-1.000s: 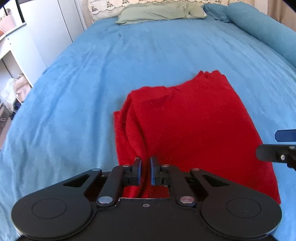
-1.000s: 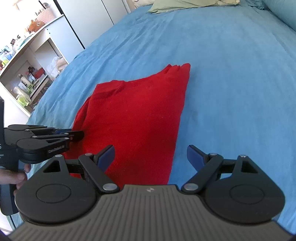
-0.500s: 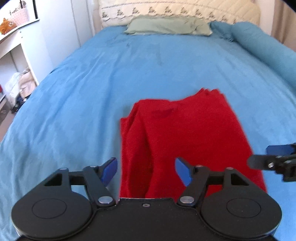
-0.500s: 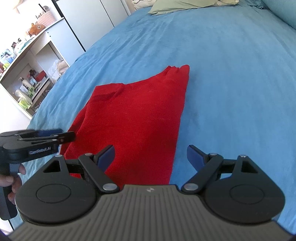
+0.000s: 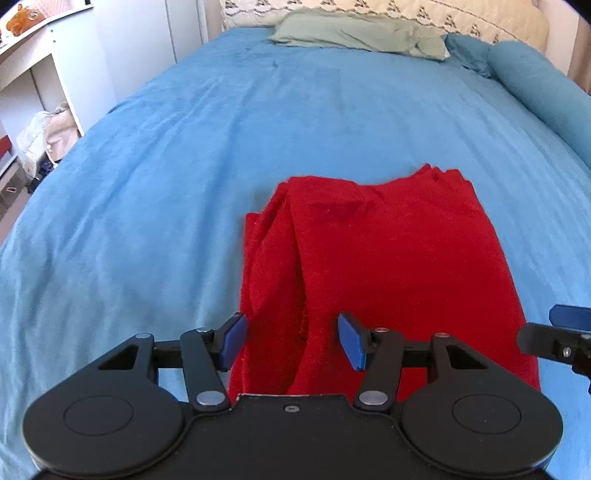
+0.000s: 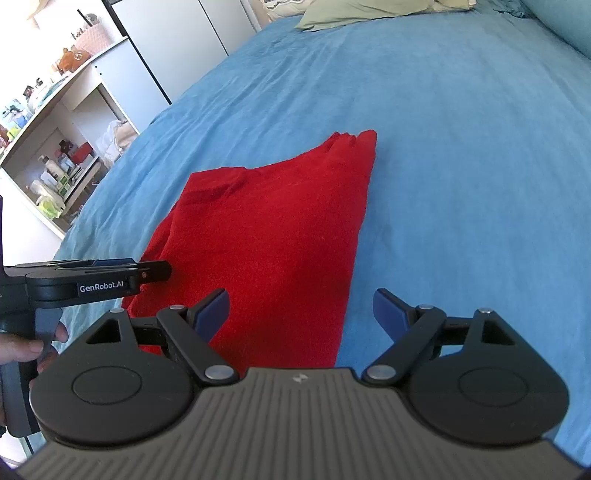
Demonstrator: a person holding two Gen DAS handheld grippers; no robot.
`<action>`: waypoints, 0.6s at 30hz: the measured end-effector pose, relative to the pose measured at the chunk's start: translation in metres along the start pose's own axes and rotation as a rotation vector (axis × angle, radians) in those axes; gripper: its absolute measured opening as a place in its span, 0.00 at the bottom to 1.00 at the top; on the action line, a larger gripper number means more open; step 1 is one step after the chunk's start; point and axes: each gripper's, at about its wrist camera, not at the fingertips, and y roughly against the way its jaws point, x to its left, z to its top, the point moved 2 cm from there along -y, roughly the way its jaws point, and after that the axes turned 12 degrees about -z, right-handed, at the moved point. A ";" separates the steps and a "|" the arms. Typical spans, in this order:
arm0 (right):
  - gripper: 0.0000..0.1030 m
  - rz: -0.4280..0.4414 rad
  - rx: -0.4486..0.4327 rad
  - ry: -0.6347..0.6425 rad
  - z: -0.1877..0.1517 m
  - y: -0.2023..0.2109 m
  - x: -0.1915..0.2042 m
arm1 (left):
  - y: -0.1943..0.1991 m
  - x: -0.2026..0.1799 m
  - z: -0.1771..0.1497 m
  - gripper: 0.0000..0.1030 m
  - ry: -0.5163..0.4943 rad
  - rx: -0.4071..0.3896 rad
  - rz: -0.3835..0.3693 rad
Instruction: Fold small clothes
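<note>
A red garment [image 5: 388,258] lies folded lengthwise on the blue bedspread [image 5: 166,184], with a loose doubled layer along its left edge. My left gripper [image 5: 291,341] is open and empty, its jaws straddling that left near edge just above the cloth. My right gripper [image 6: 301,312] is open and empty over the garment's [image 6: 273,236] right near edge. The left gripper also shows from the side in the right wrist view [image 6: 147,269]. The right gripper's tip shows in the left wrist view [image 5: 554,332].
A green pillow [image 5: 354,33] and a blue bolster [image 5: 543,92] lie at the head of the bed. White shelves with bottles and clutter [image 6: 55,166] stand beside the bed on the left. The bedspread [image 6: 480,166] stretches to the right of the garment.
My left gripper let go of the garment's left near edge and opened, drawing back slightly. The right gripper stayed open and hardly moved.
</note>
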 end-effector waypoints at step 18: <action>0.97 0.011 -0.001 -0.006 0.000 -0.001 0.002 | 0.015 -0.025 -0.011 0.05 -0.242 0.019 0.126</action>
